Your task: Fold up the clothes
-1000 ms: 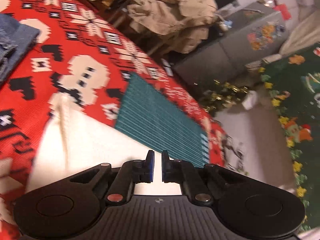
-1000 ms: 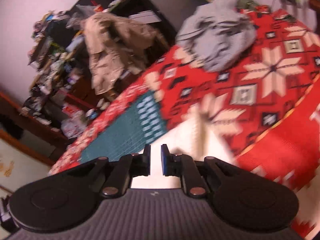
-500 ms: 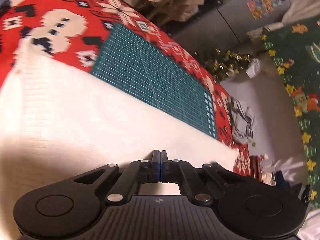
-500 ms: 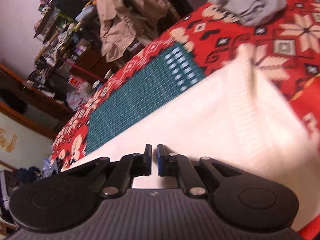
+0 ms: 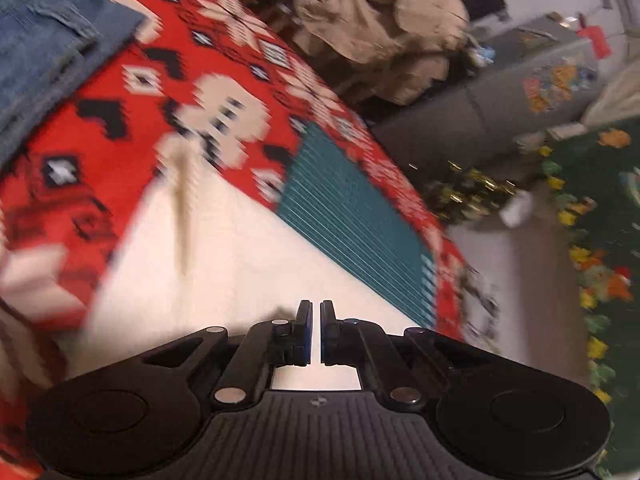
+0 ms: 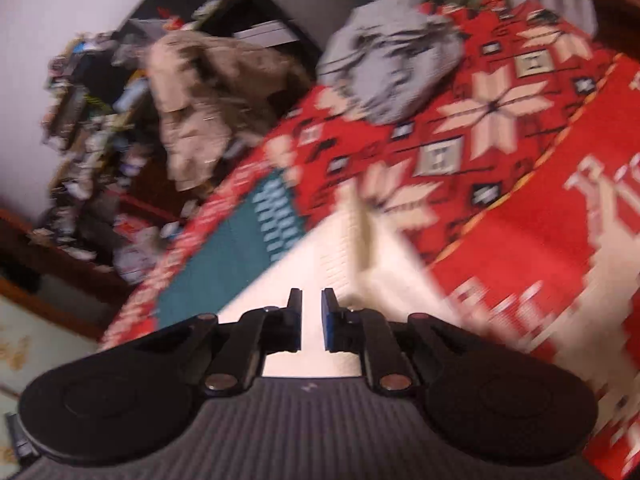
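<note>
A white ribbed garment (image 5: 240, 248) lies on a red patterned blanket (image 5: 120, 92), with a raised crease running to its far corner. My left gripper (image 5: 315, 308) sits at its near edge, its jaws a narrow slit apart with white cloth showing in the slit. In the right wrist view the same garment (image 6: 340, 248) spreads out from my right gripper (image 6: 311, 296). The right jaws are opening, and the cloth shows in the wider gap with the pads off it. Both views are blurred by motion.
A teal cutting mat (image 5: 352, 208) lies beyond the garment at the blanket's edge. Folded denim (image 5: 40, 40) sits far left, and a crumpled grey garment (image 6: 392, 60) lies at the far end. A beige jacket (image 5: 372, 28), a grey cabinet (image 5: 520, 92) and a green rug (image 5: 600, 200) lie beyond.
Half a second ago both grippers were low over the spread garment with jaws together. Both have pulled back, the cloth has drawn into a ridge, and both jaws show a gap again.
</note>
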The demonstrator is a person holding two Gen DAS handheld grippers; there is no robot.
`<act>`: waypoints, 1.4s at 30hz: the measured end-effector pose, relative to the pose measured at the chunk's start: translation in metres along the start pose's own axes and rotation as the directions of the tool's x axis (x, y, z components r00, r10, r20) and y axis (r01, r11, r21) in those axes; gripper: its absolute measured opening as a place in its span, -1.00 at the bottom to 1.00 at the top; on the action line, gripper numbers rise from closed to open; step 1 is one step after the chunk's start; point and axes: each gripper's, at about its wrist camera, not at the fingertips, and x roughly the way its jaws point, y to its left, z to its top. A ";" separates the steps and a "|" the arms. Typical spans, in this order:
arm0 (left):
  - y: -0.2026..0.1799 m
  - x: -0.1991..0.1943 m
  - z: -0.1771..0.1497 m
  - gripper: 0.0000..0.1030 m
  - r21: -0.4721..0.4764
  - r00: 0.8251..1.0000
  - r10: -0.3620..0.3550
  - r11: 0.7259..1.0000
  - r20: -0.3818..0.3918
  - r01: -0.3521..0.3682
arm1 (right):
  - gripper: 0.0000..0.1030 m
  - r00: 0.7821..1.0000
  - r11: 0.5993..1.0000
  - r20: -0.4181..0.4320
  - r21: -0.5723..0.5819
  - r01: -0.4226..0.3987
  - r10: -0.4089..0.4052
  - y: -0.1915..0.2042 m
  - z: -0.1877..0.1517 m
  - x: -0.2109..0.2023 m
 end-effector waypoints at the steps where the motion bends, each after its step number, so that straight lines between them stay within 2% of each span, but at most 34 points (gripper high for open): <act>1: -0.005 0.002 -0.007 -0.95 0.015 1.000 -0.015 1.000 -0.011 0.015 | -0.76 1.000 1.000 -0.011 -0.009 -0.022 0.022 0.006 -0.006 0.000; 4: -0.020 0.014 -0.023 -0.95 0.062 0.999 -0.026 0.998 -0.045 0.029 | -0.76 0.997 0.998 -0.058 -0.031 -0.049 0.047 0.020 -0.021 0.006; 9: -0.022 0.041 -0.033 -0.95 0.115 0.995 0.053 0.992 -0.087 -0.043 | -0.77 0.993 0.999 -0.118 -0.051 0.004 -0.010 0.028 -0.040 0.024; 10: -0.020 0.040 -0.033 -0.95 0.125 0.994 0.064 0.991 -0.086 -0.053 | -0.93 0.991 0.998 -0.128 -0.056 0.018 -0.025 0.028 -0.043 0.027; 15: -0.008 0.020 -0.028 -0.95 0.158 0.993 0.109 0.982 -0.051 -0.100 | -0.94 0.994 0.996 -0.084 -0.058 0.066 -0.071 0.009 -0.026 0.011; 20: 0.020 -0.005 -0.011 -0.95 0.095 0.991 0.136 0.986 -0.016 -0.134 | -0.94 0.995 0.995 -0.025 0.017 0.096 -0.096 -0.021 -0.002 -0.004; 23: 0.032 -0.021 -0.005 -0.93 0.018 0.996 0.086 0.996 0.005 -0.086 | -0.80 0.998 0.997 -0.010 0.042 0.064 -0.064 -0.026 0.002 -0.009; 24: 0.030 -0.026 -0.006 -0.93 0.010 0.998 0.062 0.998 0.012 -0.062 | -0.79 1.000 0.999 -0.012 0.038 0.027 -0.027 -0.023 0.000 -0.012; 25: 0.028 -0.030 -0.007 -0.93 0.009 0.999 0.037 0.999 0.018 -0.037 | -0.78 1.000 1.000 -0.018 0.026 -0.006 0.007 -0.019 -0.004 -0.015; 28: 0.012 -0.032 -0.020 -0.93 0.029 0.999 -0.048 0.998 -0.001 0.048 | -0.77 0.998 0.999 -0.049 -0.040 -0.036 0.034 0.002 -0.025 -0.017; 29: 0.008 -0.028 -0.026 -0.91 0.047 0.999 -0.044 0.998 -0.016 0.045 | -0.77 0.997 0.998 -0.067 -0.059 -0.035 0.031 0.009 -0.031 -0.013; 31: -0.002 -0.015 -0.037 -0.91 0.090 0.999 -0.006 0.996 -0.047 0.010 | -0.77 0.994 0.997 -0.105 -0.075 -0.029 0.021 0.017 -0.041 -0.005; 34: -0.004 0.003 -0.047 -0.93 0.143 0.992 0.112 0.985 -0.066 -0.102 | -0.80 0.992 0.993 -0.123 -0.116 0.021 -0.035 0.023 -0.050 0.002; 35: -0.002 0.003 -0.047 -0.95 0.149 0.990 0.123 0.982 -0.063 -0.112 | -0.90 0.991 0.990 -0.122 -0.131 0.042 -0.058 0.023 -0.051 0.003; 42: 0.024 -0.030 -0.041 -0.95 0.068 0.984 0.177 0.982 0.004 -0.177 | -0.96 0.992 0.993 -0.066 -0.062 0.105 -0.109 -0.004 -0.032 -0.012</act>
